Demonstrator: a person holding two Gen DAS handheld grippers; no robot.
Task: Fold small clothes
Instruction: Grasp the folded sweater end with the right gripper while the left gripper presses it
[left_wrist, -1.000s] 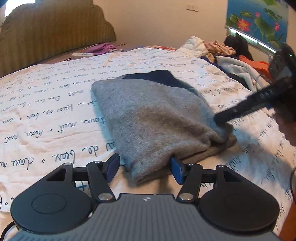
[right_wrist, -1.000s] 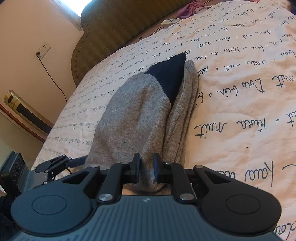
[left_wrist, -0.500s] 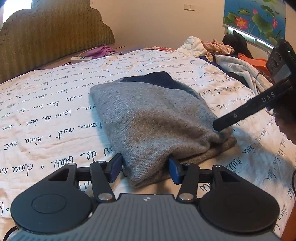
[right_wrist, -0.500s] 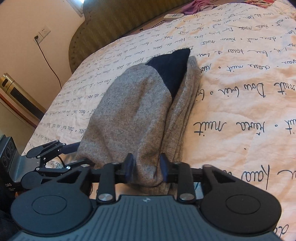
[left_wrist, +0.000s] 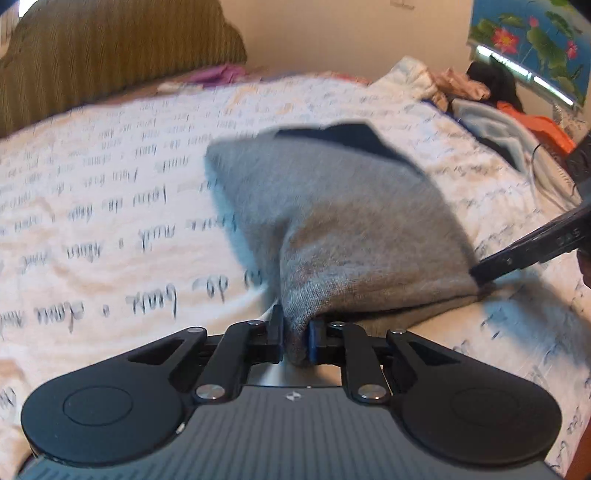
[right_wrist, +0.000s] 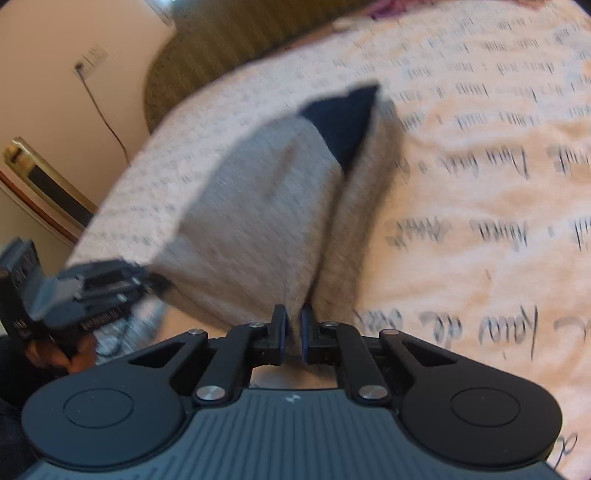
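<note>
On the bedspread (left_wrist: 110, 206) lies the grey knitted garment (left_wrist: 343, 221), and we see it as a soft, fuzzy wool piece, folded into a thick wedge with a dark navy panel (left_wrist: 354, 138) showing at its far end. Its near edge is lifted off the bedspread, so the cloth tents upward toward us while the far part rests on the printed sheet. We hold that near edge at two corners: our left gripper (left_wrist: 295, 339) is clenched on one bunched corner of the grey knit, and our right gripper (right_wrist: 291, 334) is clenched on the other, the fabric squeezed thin between its blue-lined fingers (right_wrist: 304, 332). A layered seam runs from the right gripper up toward the navy panel, where two thicknesses of knit meet. The bedspread is cream with lines of dark cursive writing. Beyond the garment stands an olive ribbed headboard (left_wrist: 110, 51), and to the right of the garment a heap of mixed clothes (left_wrist: 480, 96) sits at the bedspread's edge.
</note>
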